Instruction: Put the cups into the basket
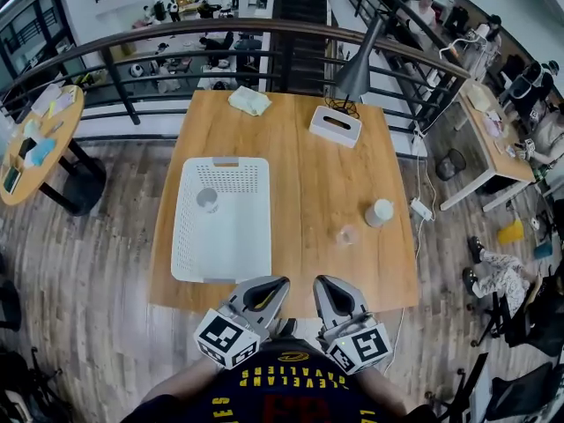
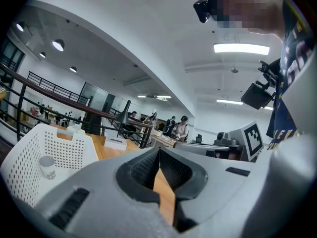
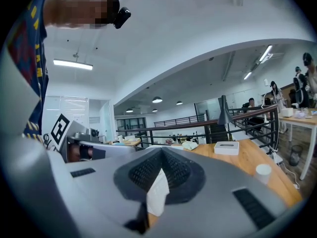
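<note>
Three cups by my count. One cup (image 1: 207, 199) stands inside the white basket (image 1: 189, 263) on the left half of the counter (image 1: 300, 183). A white cup (image 1: 380, 211) and a clear cup (image 1: 345, 234) stand near each other on the right half, well apart from the basket. From the near edge to both of them I see only bare wood. Farther back stand one tissue box (image 1: 335, 126), one lamp (image 1: 357, 69) and one crumpled cloth (image 1: 249, 100), with a railing (image 1: 264, 25) behind. At the near edge, my left hand-held gripper (image 1: 269, 285) and right hand-held gripper (image 1: 328, 287) both have their jaws pressed together, empty.
</note>
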Demonstrator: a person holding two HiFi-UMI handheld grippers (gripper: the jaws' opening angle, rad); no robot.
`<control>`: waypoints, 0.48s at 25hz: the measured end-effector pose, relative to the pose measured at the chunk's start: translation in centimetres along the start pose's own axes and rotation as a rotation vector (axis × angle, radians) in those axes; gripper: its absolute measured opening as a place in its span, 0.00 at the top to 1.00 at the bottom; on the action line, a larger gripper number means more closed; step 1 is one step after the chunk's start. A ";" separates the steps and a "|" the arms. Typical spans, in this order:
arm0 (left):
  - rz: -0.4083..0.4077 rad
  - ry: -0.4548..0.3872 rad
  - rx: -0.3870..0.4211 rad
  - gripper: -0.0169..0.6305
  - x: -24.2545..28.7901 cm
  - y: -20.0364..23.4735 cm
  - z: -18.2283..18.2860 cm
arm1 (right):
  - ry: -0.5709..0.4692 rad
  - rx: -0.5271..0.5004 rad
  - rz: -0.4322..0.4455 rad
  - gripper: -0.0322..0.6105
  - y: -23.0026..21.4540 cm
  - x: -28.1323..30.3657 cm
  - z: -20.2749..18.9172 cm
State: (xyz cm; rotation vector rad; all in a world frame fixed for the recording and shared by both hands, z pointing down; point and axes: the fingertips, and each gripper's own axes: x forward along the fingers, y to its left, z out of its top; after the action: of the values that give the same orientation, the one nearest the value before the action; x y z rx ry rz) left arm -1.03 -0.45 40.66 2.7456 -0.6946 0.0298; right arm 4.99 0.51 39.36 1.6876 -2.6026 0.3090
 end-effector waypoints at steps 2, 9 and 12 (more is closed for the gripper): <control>-0.013 0.004 0.003 0.96 0.3 -0.1 0.0 | -0.005 0.005 -0.010 0.93 -0.2 -0.1 0.0; -0.053 0.009 0.024 0.96 0.9 -0.6 0.1 | -0.016 0.009 -0.025 0.93 -0.3 -0.2 0.1; -0.056 0.008 0.028 0.96 0.9 -0.5 0.3 | -0.019 0.005 -0.026 0.93 -0.4 -0.1 0.2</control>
State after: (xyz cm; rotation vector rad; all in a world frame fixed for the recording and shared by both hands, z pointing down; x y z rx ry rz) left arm 0.03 -0.53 40.36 2.7891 -0.6197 0.0384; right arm 5.40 0.45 39.21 1.7329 -2.5926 0.3010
